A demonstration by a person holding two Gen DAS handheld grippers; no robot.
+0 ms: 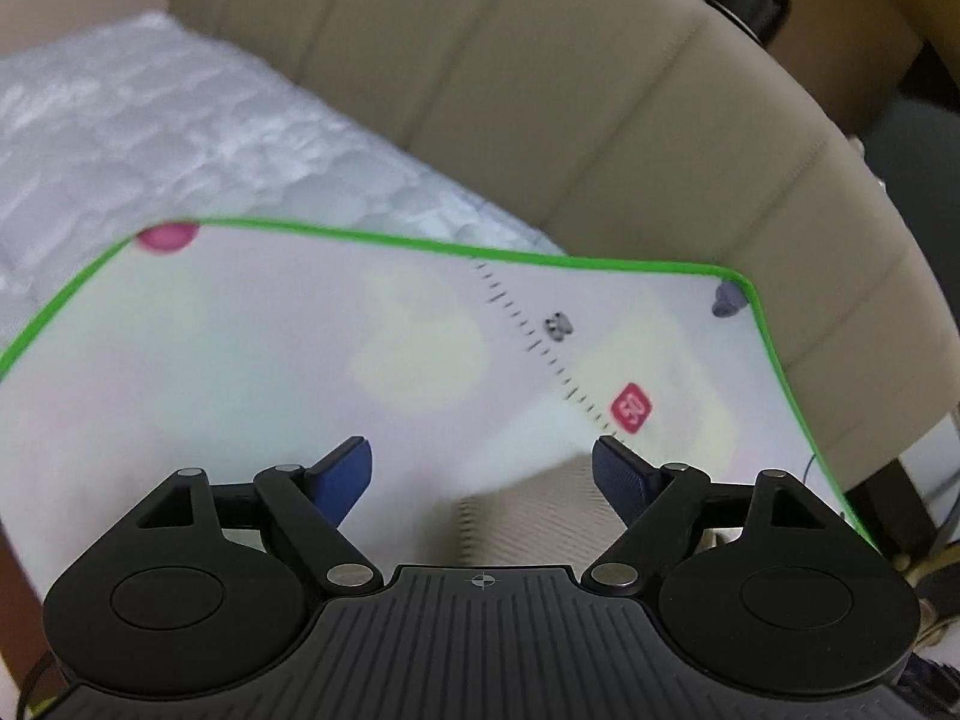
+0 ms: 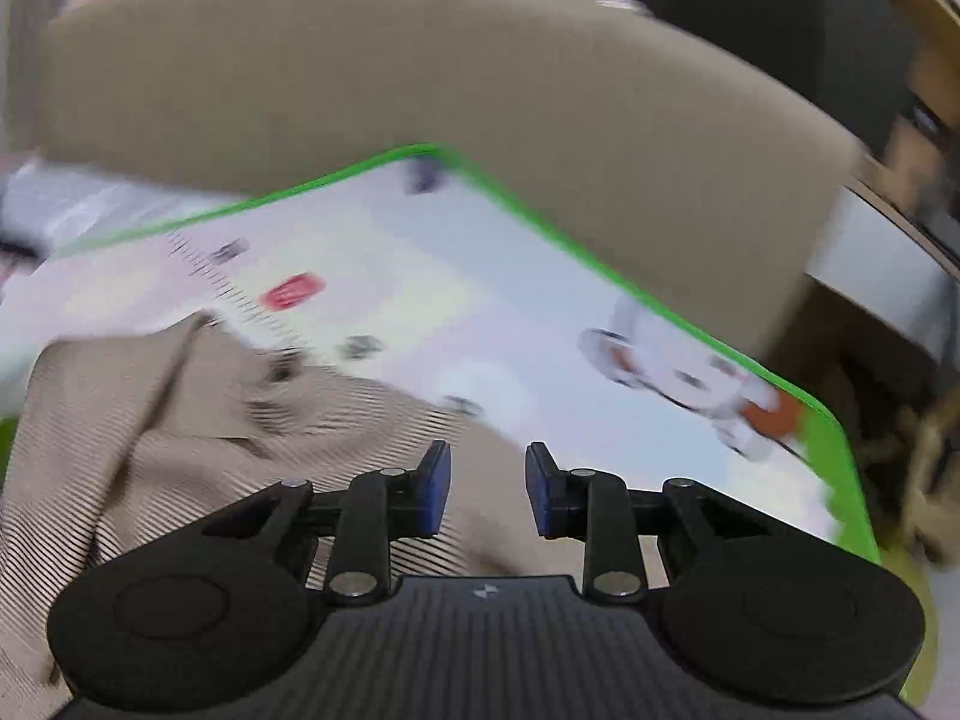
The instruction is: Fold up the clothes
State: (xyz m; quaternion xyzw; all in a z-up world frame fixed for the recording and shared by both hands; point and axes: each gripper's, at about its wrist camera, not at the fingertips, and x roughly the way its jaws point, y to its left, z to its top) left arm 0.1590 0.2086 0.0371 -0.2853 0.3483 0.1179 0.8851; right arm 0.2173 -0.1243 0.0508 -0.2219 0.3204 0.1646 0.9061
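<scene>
A beige finely striped garment (image 2: pixel 198 420) lies crumpled on a white play mat with a green border (image 2: pixel 510 276), at the left of the right wrist view. My right gripper (image 2: pixel 487 495) is open and empty, just above the garment's right edge. In the left wrist view a small patch of the same garment (image 1: pixel 516 510) shows between and below the fingers. My left gripper (image 1: pixel 482 474) is wide open and empty above it. The mat (image 1: pixel 240 360) fills that view.
A beige padded headboard or sofa back (image 1: pixel 600 120) runs behind the mat. A white quilted cover (image 1: pixel 150 138) lies at the left. The mat bears a printed ruler, a red "50" mark (image 1: pixel 630 408) and cartoon prints (image 2: pixel 690 384). The mat's edge drops off at the right.
</scene>
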